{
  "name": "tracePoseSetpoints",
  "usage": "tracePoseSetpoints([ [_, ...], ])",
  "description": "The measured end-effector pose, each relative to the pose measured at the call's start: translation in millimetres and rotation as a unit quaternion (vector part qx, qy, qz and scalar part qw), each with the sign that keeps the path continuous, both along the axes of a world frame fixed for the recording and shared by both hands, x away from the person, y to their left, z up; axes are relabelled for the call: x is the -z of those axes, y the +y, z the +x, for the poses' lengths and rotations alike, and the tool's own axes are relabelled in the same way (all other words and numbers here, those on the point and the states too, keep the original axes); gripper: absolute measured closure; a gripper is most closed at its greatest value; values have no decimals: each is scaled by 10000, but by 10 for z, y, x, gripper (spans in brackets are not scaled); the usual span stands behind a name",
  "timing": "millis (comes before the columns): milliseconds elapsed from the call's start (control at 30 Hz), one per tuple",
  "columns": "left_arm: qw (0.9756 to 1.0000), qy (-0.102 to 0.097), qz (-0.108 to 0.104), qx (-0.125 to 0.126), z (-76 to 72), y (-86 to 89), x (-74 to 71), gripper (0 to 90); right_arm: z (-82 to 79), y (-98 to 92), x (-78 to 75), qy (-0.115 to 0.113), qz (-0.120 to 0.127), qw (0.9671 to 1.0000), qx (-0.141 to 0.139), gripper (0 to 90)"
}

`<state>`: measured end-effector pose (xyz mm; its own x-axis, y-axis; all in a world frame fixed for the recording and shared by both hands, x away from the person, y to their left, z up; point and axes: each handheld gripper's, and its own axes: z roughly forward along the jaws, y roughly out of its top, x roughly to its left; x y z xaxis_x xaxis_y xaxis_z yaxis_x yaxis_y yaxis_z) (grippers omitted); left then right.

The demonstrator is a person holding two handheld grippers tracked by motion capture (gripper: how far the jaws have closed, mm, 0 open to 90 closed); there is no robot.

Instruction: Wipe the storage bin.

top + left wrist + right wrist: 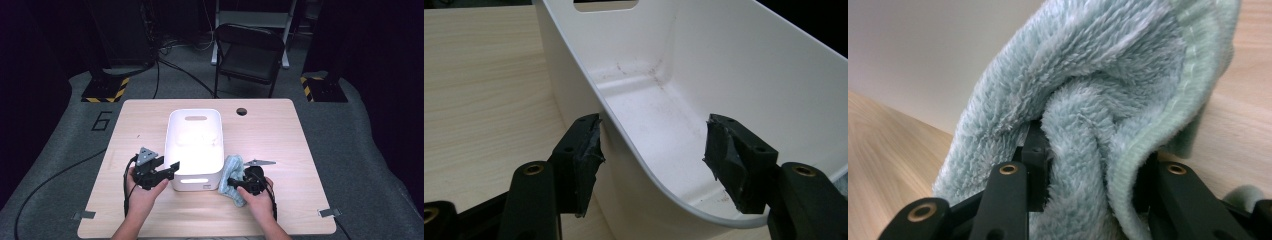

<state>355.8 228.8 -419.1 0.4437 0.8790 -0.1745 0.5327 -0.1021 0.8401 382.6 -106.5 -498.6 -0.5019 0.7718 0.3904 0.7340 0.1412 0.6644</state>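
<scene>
Two grippers busy: left gripper (167, 172) open, jaws straddling white bin (704, 75) near-left wall. Right gripper (1088, 165) seemingly pinching blue towel (1088, 85) right of bin. Risk: loose bunched grip, towel slips.

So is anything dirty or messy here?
Yes, a bit. The white bin has brownish smudges on its inside floor, near the far corner. The pads of the left tool look ragged and torn at the edges. The blue towel is scrunched up between the right tool's jaws.
</scene>
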Motion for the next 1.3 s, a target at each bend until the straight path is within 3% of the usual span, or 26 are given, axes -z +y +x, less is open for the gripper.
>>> tracePoseSetpoints([
  [267,9999,-67,-101,88,49,83,-91,404,-21,-224,-139,-202,162,9994,244,642],
  [633,9998,-37,-158,101,96,139,-103,403,13,-709,-282,-352,142,9953,896,640],
  [733,9998,-13,-149,96,108,152,-95,403,32,-812,-298,-483,-3,9934,1041,640],
  [967,9999,12,-117,102,122,168,-80,403,89,-968,-209,-306,-399,9904,1286,637],
  [1200,9997,121,-91,174,144,165,-33,455,166,-952,-17,-91,-890,9885,1220,592],
  [1300,9995,190,-39,251,149,150,-8,516,172,-923,25,-76,-917,9886,1191,547],
])
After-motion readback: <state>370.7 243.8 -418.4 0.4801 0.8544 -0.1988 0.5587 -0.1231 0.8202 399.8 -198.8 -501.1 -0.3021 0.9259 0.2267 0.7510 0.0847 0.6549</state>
